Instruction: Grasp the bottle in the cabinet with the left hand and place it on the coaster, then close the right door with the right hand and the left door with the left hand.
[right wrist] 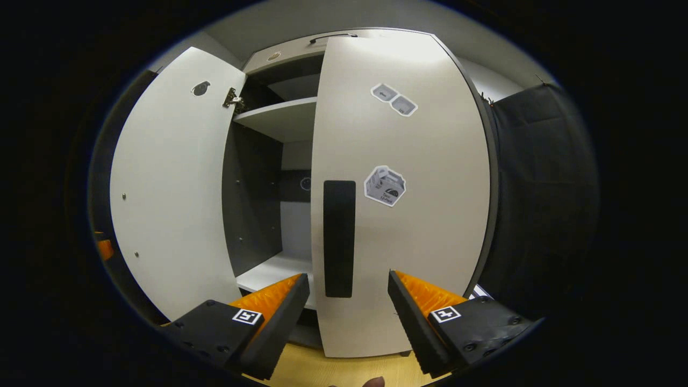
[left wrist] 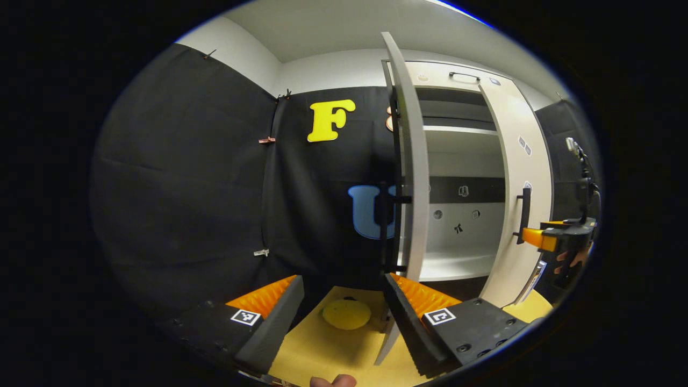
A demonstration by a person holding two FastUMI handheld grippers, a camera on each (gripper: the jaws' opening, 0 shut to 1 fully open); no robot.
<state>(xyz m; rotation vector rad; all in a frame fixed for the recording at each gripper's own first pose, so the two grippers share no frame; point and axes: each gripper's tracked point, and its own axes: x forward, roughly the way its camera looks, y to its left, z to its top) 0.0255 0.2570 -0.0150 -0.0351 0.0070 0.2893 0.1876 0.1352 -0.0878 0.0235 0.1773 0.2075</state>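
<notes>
My left gripper (left wrist: 343, 279) is open with nothing between its fingers. Just ahead the cabinet's left door (left wrist: 415, 177) stands open, seen edge-on, its black handle (left wrist: 385, 215) on the side facing me. Below lies a yellow round coaster (left wrist: 346, 314) on the wooden tabletop (left wrist: 322, 349). The right door (left wrist: 518, 215) hangs partly closed, and the other gripper (left wrist: 559, 239), held by a hand, is beside its handle (left wrist: 524, 215). In the right gripper view my right gripper (right wrist: 349, 277) is open, facing the right door (right wrist: 419, 226) close to its black handle (right wrist: 338, 239). The left door (right wrist: 172, 188) swings wide.
Between the doors the cabinet interior shows white shelves (right wrist: 279, 121) and a dark side wall (right wrist: 252, 199). A bottom shelf (left wrist: 457, 266) sits low inside. Black cloth (left wrist: 188, 188) hangs to the left of the cabinet.
</notes>
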